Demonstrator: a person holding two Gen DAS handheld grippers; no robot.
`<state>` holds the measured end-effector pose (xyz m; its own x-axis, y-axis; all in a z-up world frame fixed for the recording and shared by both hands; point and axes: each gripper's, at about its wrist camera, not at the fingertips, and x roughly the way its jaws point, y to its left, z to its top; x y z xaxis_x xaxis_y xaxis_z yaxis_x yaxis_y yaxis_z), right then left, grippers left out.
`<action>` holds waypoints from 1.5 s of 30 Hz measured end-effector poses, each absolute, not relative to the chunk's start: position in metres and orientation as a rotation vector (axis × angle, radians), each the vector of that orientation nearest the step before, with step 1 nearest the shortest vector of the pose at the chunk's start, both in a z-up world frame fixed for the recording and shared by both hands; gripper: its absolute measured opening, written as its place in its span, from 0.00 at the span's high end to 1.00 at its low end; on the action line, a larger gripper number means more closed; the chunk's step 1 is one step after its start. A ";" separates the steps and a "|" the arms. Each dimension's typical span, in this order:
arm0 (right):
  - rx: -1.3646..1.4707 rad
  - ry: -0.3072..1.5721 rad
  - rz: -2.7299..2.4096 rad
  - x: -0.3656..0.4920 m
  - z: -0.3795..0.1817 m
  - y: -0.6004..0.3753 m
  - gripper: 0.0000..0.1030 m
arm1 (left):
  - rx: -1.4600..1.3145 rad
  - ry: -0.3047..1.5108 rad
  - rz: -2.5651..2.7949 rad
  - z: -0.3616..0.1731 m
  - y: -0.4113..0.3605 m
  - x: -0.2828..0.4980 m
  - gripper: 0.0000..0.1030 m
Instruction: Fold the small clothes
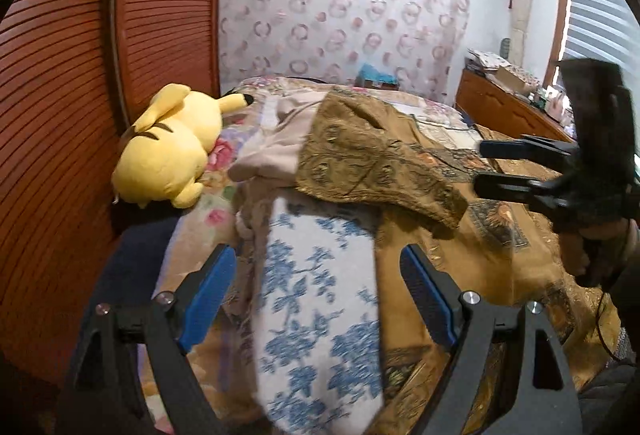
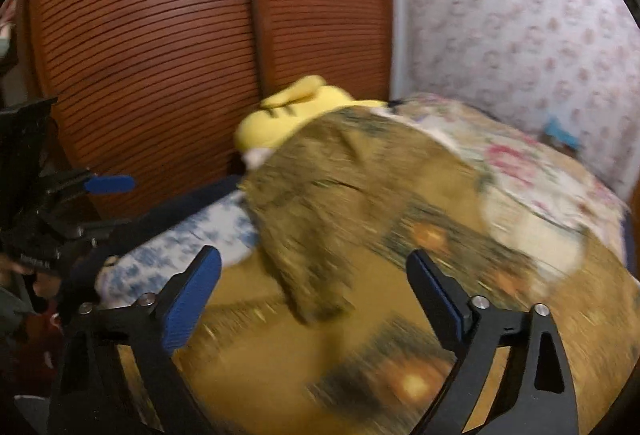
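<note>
Both my left gripper and right gripper are spread wide, pinching nothing. The olive patterned garment lies on the bed (beside a blue-flowered cloth), near the yellow plush.

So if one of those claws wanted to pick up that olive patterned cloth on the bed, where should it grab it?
Probably the loose corner of the olive cloth nearest the grippers. It lies over the edge of the blue-flowered cloth and looks slightly raised off the bedspread, so a finger might slip under. Come from the right, where the open right gripper hangs; the left gripper is open over the flowered cloth.
</note>
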<state>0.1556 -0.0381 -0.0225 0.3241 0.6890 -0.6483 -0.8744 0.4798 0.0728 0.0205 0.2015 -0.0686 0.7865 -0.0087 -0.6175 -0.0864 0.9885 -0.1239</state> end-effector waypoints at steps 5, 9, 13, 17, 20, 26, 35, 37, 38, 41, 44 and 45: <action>-0.422 0.701 1.101 0.159 -0.039 0.009 0.31 | -0.150 0.662 0.063 -0.071 0.206 0.010 0.17; -0.553 0.713 1.066 0.163 -0.058 0.035 0.35 | -0.151 0.661 0.059 -0.071 0.206 0.009 0.17; -0.659 0.727 0.977 0.171 -0.079 0.045 0.35 | -0.151 0.664 0.056 -0.073 0.203 0.009 0.17; -0.628 0.744 0.980 0.177 -0.080 0.039 0.63 | -0.155 0.672 0.050 -0.075 0.200 0.009 0.17; -0.568 0.732 1.004 0.181 -0.072 0.033 0.84 | -0.152 0.679 0.042 -0.076 0.195 0.012 0.17; -0.363 0.683 1.023 0.194 -0.039 0.013 0.92 | -0.146 0.693 0.021 -0.081 0.185 0.019 0.17; -0.147 0.682 0.793 0.233 -0.012 -0.042 0.94 | -0.139 0.710 -0.008 -0.086 0.172 0.025 0.17; -0.093 0.739 0.750 0.247 -0.015 -0.065 0.93 | -0.138 0.710 -0.012 -0.086 0.170 0.025 0.17; -0.086 0.771 0.715 0.255 -0.021 -0.075 0.93 | -0.140 0.710 -0.013 -0.086 0.170 0.025 0.17; -0.131 0.810 0.629 0.266 -0.034 -0.091 0.86 | -0.140 0.715 -0.015 -0.088 0.168 0.028 0.17; -0.144 0.828 0.611 0.271 -0.042 -0.102 0.72 | -0.144 0.720 -0.023 -0.090 0.168 0.031 0.17; -0.153 0.830 0.607 0.271 -0.043 -0.105 0.69 | -0.144 0.721 -0.025 -0.090 0.167 0.032 0.17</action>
<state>0.2709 -0.1046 -0.0429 0.5176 0.4457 -0.7304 -0.5613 0.8211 0.1033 0.0320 0.1670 -0.0904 0.7513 -0.0725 -0.6560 -0.0266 0.9898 -0.1398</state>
